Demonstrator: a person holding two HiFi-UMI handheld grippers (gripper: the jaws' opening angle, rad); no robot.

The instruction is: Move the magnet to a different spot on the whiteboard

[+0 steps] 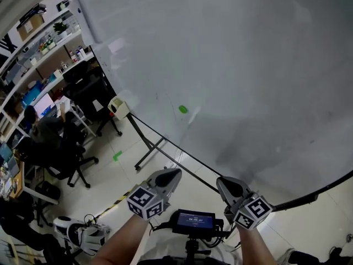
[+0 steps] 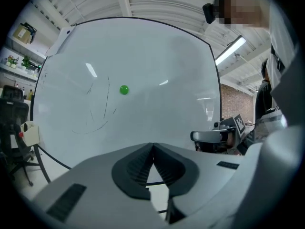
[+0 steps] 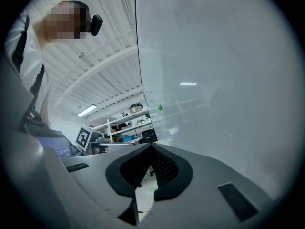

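Observation:
A small round green magnet (image 1: 183,109) sticks to the large whiteboard (image 1: 237,59), low on its left part; the left gripper view shows the magnet (image 2: 124,90) left of the board's middle, near faint pen strokes. My left gripper (image 1: 175,173) hangs below the board, well short of the magnet, jaws shut with nothing between them (image 2: 152,145). My right gripper (image 1: 222,181) hangs beside it to the right, also shut and empty (image 3: 152,147), with the board (image 3: 219,70) close on its right side.
The whiteboard stands on a black frame with legs (image 1: 146,148) on a pale tiled floor. To the left are office chairs (image 1: 71,159), a seated person (image 1: 47,127), shelves (image 1: 38,48) and a white bin (image 1: 117,107). A green mark (image 1: 117,156) lies on the floor.

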